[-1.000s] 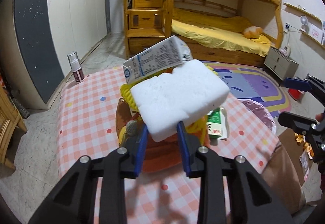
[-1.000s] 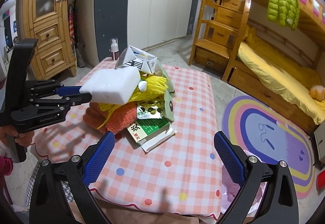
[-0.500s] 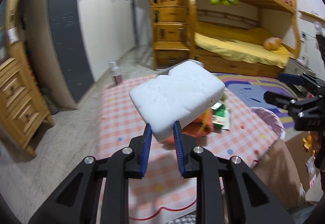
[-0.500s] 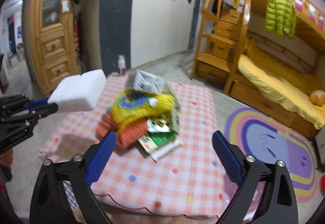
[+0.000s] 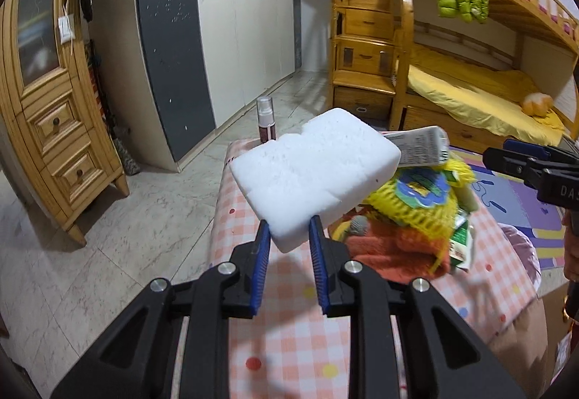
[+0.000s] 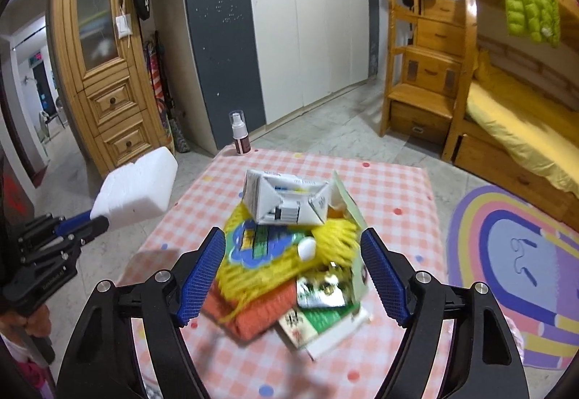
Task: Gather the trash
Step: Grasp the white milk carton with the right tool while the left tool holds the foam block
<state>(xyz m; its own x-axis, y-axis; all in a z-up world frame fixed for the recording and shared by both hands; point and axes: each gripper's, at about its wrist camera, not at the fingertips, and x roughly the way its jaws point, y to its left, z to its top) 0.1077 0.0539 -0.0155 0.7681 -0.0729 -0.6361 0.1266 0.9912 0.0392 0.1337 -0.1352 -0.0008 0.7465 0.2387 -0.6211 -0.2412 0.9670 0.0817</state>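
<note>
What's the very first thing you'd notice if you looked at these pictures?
Probably the big white foam block, pinched at one corner by the left tongs and held up in the air beside the table. Next comes the bright heap of trash on the pink checked tablecloth, with a white carton perched on top.

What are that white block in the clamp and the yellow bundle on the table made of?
White block: looks like foam, likely polystyrene; matte, grainy, with a chipped edge. Yellow bundle: seems to be plastic mesh netting; open weave shows, with a printed label on it.
</note>
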